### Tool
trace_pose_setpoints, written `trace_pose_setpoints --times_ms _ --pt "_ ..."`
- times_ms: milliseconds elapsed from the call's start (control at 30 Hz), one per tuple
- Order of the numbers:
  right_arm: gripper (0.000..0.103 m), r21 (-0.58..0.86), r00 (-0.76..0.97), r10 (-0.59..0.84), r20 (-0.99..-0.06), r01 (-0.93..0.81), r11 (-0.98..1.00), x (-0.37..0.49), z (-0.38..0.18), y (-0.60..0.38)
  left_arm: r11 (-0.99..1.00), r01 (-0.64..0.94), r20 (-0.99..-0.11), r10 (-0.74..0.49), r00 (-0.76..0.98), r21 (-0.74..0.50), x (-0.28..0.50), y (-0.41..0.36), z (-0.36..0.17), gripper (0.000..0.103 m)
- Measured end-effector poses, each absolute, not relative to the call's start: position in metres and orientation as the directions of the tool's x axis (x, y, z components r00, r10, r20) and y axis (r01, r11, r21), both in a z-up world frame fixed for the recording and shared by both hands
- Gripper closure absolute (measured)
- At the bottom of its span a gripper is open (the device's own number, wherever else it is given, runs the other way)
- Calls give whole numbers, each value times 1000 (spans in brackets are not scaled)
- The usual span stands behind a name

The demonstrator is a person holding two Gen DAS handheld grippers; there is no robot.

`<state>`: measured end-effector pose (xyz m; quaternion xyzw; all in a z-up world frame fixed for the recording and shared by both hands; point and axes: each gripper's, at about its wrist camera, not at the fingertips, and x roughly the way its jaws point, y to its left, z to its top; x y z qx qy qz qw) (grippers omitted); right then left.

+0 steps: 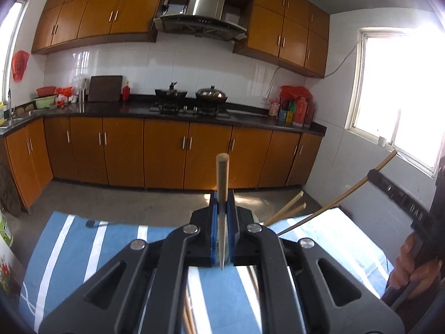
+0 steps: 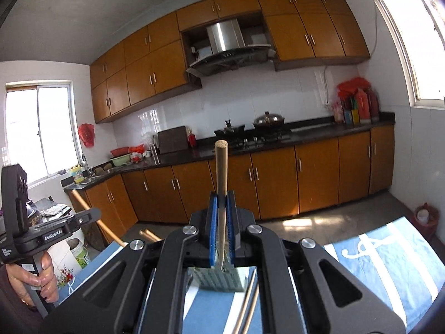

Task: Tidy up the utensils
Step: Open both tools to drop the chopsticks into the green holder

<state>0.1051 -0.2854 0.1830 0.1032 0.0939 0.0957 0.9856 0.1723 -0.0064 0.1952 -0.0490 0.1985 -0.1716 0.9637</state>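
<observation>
Two wooden chopsticks (image 1: 222, 178) (image 2: 221, 167) — each upright (pointed tip down) — clamped between blue pads.

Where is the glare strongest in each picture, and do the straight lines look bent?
Left wrist view: the window at right is blown out white; the cabinets bow outward. Right wrist view: two windows, left and upper right, glare; the counter curves and tilts.

Pale matt wooden chopstick (image 1: 222, 175); matt black plastic hand-held gripper (image 1: 222, 211) with ribbed blue pads; blue-and-white striped woven cloth (image 1: 83, 250); glossy black stone counter (image 1: 250, 117).
</observation>
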Motion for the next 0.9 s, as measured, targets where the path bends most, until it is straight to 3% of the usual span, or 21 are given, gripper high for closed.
trace_pose_setpoints --times_ms 233,433,767,900 --pt "96 196 970 171 -170 -137 971 149 185 -265 953 273 -284 -300 911 -134 210 -42 224 96" --pt "96 230 952 164 -257 -105 968 186 161 -262 962 240 -348 -270 898 -126 247 -57 196 96" --pt "95 217 926 191 -327 -123 968 201 137 -258 959 235 -436 -281 855 -157 277 -55 163 96" --pt "95 228 928 188 -322 -117 967 196 138 -261 960 235 -430 -278 859 -151 273 -51 168 80"
